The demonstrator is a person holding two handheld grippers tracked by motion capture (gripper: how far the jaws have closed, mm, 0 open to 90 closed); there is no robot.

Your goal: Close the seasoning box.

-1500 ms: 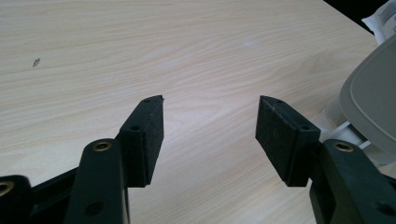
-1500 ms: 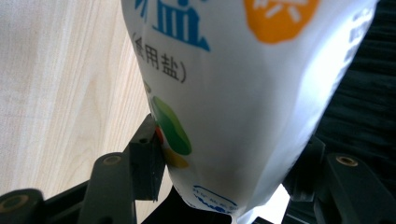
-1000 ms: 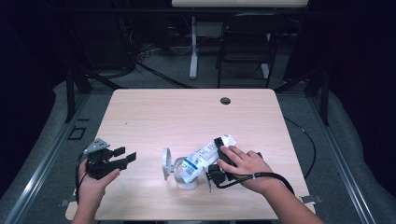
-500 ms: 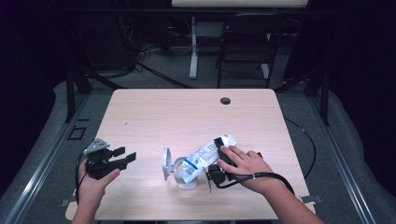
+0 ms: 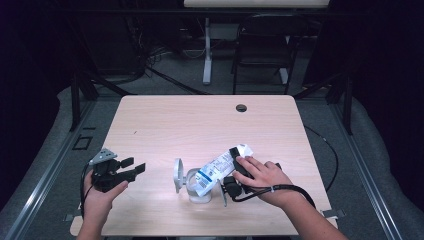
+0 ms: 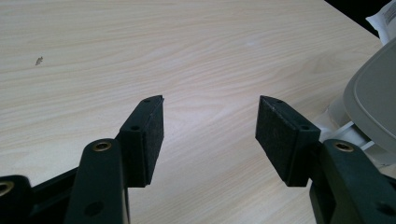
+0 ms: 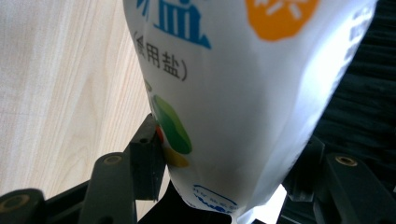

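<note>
A white salt bag (image 5: 214, 171) with blue print lies tilted, its lower end over a small white container (image 5: 199, 194) whose round lid (image 5: 177, 175) stands flipped up. My right gripper (image 5: 231, 170) is shut on the bag's upper part, with a hand over it. In the right gripper view both pads press the bag (image 7: 243, 93) between the jaws of that gripper (image 7: 229, 154). My left gripper (image 5: 134, 166) is held at the table's front left, open and with nothing in it, pointing toward the container. In the left gripper view, the left gripper (image 6: 210, 121) has the lid (image 6: 373, 102) at its right.
The light wooden table (image 5: 200, 125) has a dark cable hole (image 5: 241, 107) near its far edge. A chair (image 5: 260, 55) and a table leg (image 5: 206, 50) stand on the floor beyond. A cable (image 5: 327, 150) trails off the table's right side.
</note>
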